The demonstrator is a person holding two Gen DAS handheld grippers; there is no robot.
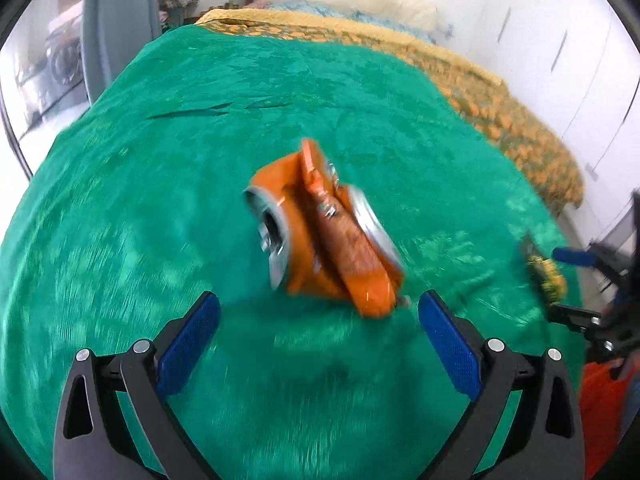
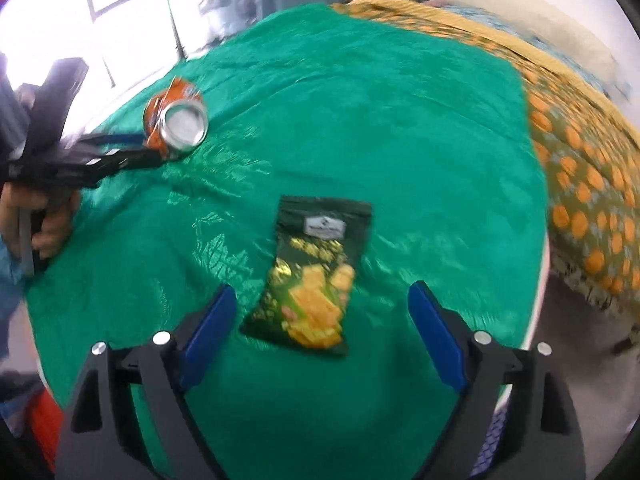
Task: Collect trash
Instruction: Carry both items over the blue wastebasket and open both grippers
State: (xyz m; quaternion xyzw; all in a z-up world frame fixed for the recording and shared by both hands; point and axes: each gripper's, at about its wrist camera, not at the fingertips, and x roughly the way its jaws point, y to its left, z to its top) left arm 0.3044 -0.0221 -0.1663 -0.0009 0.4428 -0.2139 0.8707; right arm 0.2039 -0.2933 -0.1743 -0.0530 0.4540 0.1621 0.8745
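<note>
A crushed orange drink can [image 1: 320, 236] lies on the green cloth [image 1: 200, 140], just ahead of my left gripper [image 1: 320, 308], which is open with nothing between its blue pads. In the right wrist view the same can [image 2: 176, 120] sits far left, with the left gripper [image 2: 136, 148] at it. A dark green snack packet [image 2: 312, 276] with yellow print lies flat between and just beyond the fingers of my right gripper [image 2: 322, 300], which is open and not touching it. The packet [image 1: 546, 276] and the right gripper [image 1: 576, 284] show at the right edge of the left wrist view.
An orange-patterned bedspread [image 2: 588, 200] borders the green cloth on the right. A person's hand [image 2: 48, 220] holds the left gripper's handle. Something red-orange [image 1: 600, 400] hangs at the lower right, below the bed edge. White cupboards [image 1: 560, 60] stand beyond.
</note>
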